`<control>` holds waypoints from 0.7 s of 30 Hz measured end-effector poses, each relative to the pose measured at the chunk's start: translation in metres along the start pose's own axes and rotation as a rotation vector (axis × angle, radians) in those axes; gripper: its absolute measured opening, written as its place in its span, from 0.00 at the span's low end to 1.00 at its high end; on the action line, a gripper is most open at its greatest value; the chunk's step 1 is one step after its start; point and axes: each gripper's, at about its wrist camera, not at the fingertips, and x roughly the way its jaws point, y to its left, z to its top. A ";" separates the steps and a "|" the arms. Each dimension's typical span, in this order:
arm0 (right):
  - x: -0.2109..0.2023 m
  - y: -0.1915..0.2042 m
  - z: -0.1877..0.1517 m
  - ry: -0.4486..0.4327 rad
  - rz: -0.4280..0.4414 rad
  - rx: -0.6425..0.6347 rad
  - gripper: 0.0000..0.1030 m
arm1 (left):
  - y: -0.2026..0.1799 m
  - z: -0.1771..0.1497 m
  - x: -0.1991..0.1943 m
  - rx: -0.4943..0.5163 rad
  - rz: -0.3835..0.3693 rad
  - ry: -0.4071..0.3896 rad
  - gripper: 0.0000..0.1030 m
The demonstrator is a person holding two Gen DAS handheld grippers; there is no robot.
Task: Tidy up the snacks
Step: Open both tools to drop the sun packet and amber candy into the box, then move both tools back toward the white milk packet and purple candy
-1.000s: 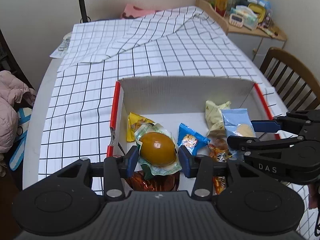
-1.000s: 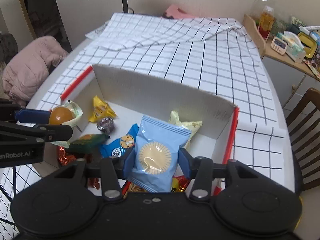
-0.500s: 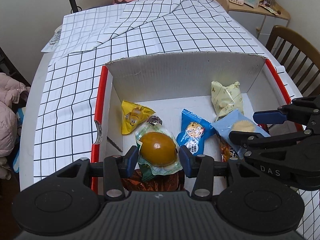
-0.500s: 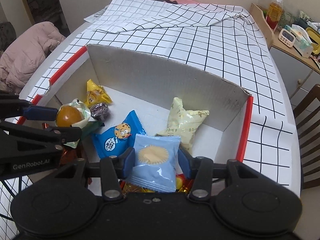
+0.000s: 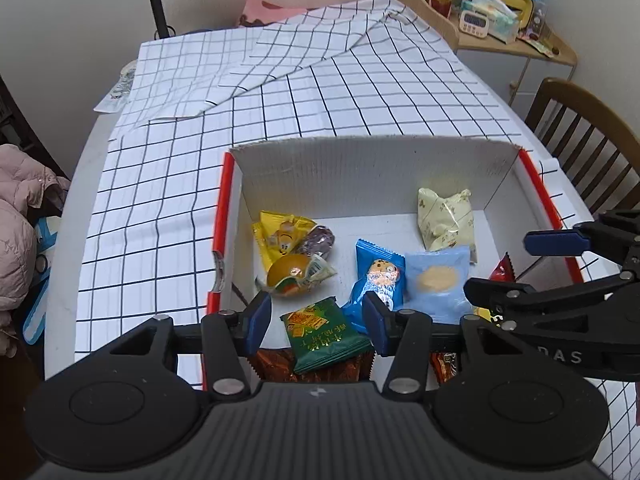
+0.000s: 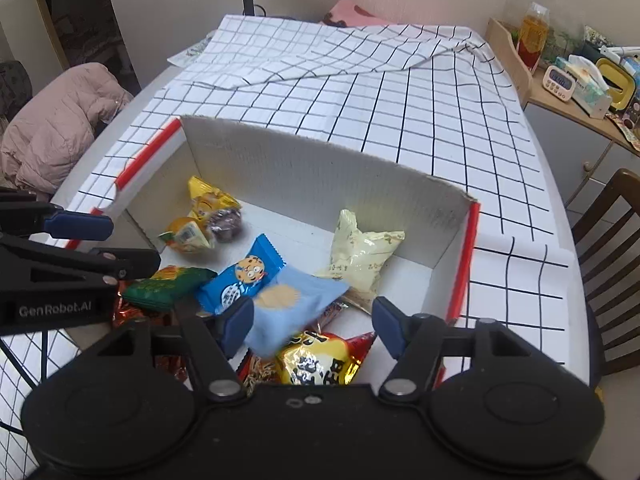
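The brown wrappers (image 5: pixel 280 364) at the box's near edge are half hidden behind the left gripper (image 5: pixel 316 320). Inside the box (image 5: pixel 372 176) lie the egg snack (image 5: pixel 294 278) near the left wall, a green packet (image 5: pixel 326 332), a blue cookie pack (image 5: pixel 376 276), a pale blue pack (image 6: pixel 288 300) and a cream bag (image 5: pixel 446 220). Both the left gripper and the right gripper (image 6: pixel 312 324) stand wide and hold nothing.

1. Both views are evenly lit by soft indoor light, bright enough for clear colour.
2. Fisheye distortion bends the checked tablecloth (image 5: pixel 320 96) lines; the corners go black.
3. The light blue packet (image 6: pixel 292 312) is smeared by motion blur.
4. Glare glints on the orange jelly wrapper (image 5: pixel 294 276) and gold foil packet (image 6: pixel 316 364).
5. Shadows inside the box (image 5: pixel 372 172) are faint.
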 end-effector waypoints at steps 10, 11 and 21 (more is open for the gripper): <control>-0.046 0.006 -0.009 -0.075 0.017 0.016 0.81 | 0.003 -0.015 -0.045 -0.010 -0.025 -0.073 0.55; -0.050 0.008 -0.011 -0.081 0.020 0.016 0.82 | 0.003 -0.017 -0.049 -0.012 -0.026 -0.084 0.57; -0.096 0.025 -0.032 -0.148 0.077 0.003 0.88 | 0.003 -0.042 -0.098 -0.022 -0.047 -0.171 0.61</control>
